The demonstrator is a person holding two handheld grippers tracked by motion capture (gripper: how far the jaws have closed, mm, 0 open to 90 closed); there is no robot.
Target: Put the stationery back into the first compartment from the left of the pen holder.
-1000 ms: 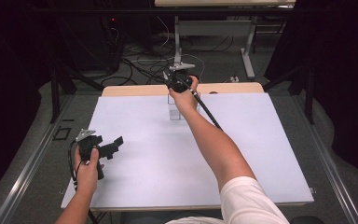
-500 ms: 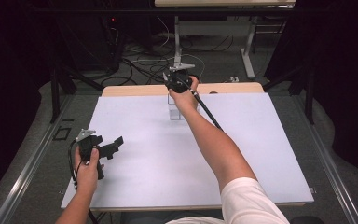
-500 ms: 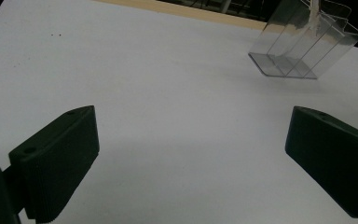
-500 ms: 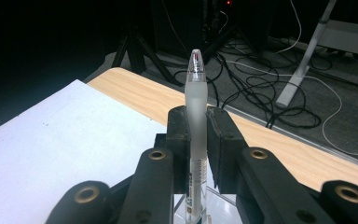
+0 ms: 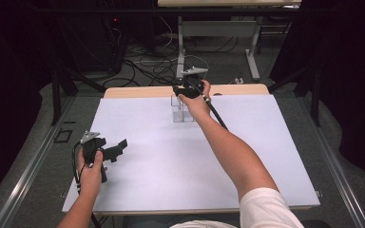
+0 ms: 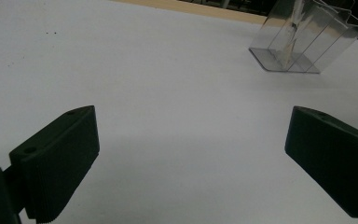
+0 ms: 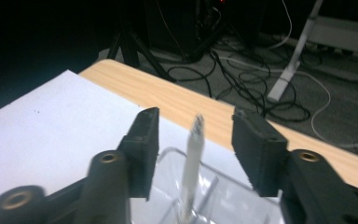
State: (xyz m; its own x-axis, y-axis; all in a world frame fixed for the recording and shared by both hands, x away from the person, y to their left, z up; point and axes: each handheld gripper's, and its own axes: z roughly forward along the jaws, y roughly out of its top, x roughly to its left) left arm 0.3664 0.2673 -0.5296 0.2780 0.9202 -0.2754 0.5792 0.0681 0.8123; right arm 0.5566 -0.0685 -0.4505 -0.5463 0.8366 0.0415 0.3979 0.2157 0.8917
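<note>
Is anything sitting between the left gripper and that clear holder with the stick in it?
Nothing visible does. Bare white sheet lies between the open left gripper and the clear holder. The right gripper, jaws just opened, straddles the stick there.

1. A white sheet (image 5: 161, 156) covers most of the wooden table (image 5: 138, 91); bare wood shows along its far edge.
2. Grey floor (image 5: 218, 61) lies beyond, strewn with cables (image 5: 142, 57).
3. A white desk frame (image 5: 254, 52) stands behind.
4. The surroundings are dark.

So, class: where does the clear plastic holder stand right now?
In the high view the clear plastic holder stands near the far edge of the white table sheet, about mid-width, right beneath the right tool.
</note>
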